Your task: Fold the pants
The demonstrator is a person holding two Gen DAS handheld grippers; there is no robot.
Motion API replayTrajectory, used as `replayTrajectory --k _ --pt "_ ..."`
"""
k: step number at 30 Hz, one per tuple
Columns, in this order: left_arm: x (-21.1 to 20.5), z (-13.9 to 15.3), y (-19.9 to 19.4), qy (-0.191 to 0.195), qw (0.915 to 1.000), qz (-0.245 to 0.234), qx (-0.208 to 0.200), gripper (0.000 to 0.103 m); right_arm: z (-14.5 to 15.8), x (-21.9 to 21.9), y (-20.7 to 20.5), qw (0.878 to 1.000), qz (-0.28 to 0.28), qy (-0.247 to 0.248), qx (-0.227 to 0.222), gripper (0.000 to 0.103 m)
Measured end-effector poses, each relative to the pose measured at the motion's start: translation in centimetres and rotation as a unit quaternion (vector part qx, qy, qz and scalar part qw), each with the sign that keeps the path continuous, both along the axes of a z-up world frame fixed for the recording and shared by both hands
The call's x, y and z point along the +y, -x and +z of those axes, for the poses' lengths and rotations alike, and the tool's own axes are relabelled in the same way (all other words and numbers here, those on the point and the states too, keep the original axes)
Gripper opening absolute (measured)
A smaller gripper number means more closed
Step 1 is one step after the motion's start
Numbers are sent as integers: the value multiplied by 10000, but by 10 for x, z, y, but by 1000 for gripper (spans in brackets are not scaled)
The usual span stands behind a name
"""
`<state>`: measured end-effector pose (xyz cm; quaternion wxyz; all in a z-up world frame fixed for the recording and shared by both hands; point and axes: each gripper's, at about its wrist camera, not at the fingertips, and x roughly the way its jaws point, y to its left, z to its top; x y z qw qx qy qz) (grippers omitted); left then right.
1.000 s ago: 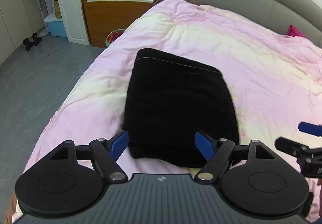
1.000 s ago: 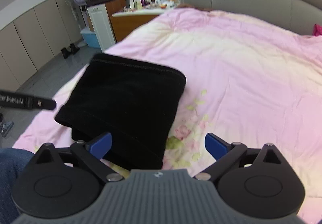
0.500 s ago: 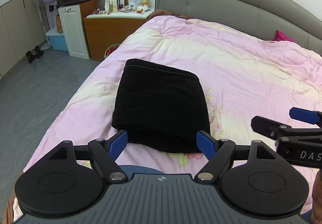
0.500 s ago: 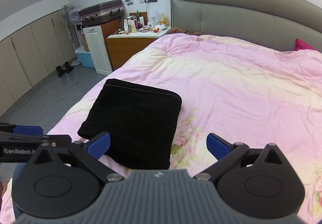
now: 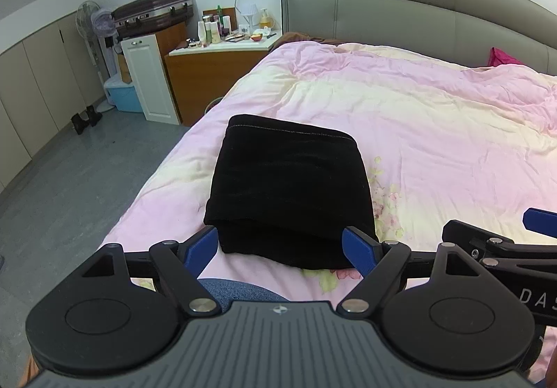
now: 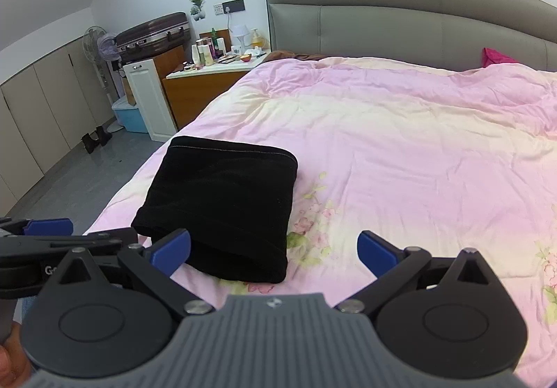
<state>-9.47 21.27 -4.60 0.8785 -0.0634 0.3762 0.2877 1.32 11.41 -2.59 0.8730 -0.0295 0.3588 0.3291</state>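
A: Grippers first: left gripper (image 5: 282, 248) has its jaws still opening, nothing between them. Right gripper (image 6: 275, 252) is spread wide, empty too.

B: And the pants (image 5: 290, 189)?

A: Folded into a black bundle on the pink duvet (image 5: 435, 130), near the bed's left edge. Nightstand (image 5: 216, 74) and headboard (image 5: 400, 12) behind.

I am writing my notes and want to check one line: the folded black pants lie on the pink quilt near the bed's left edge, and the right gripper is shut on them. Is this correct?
Not quite. The right gripper is not shut on the pants: its blue pads stand wide apart and above the quilt, holding nothing, as the right wrist view shows. The rest is correct.
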Motion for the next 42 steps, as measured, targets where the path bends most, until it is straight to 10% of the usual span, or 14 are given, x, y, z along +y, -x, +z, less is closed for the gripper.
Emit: replayTrajectory --k 42 --pt "3 -3 -3 138 9991 83 401 95 -7 2 -3 9996 -10 217 197 98"
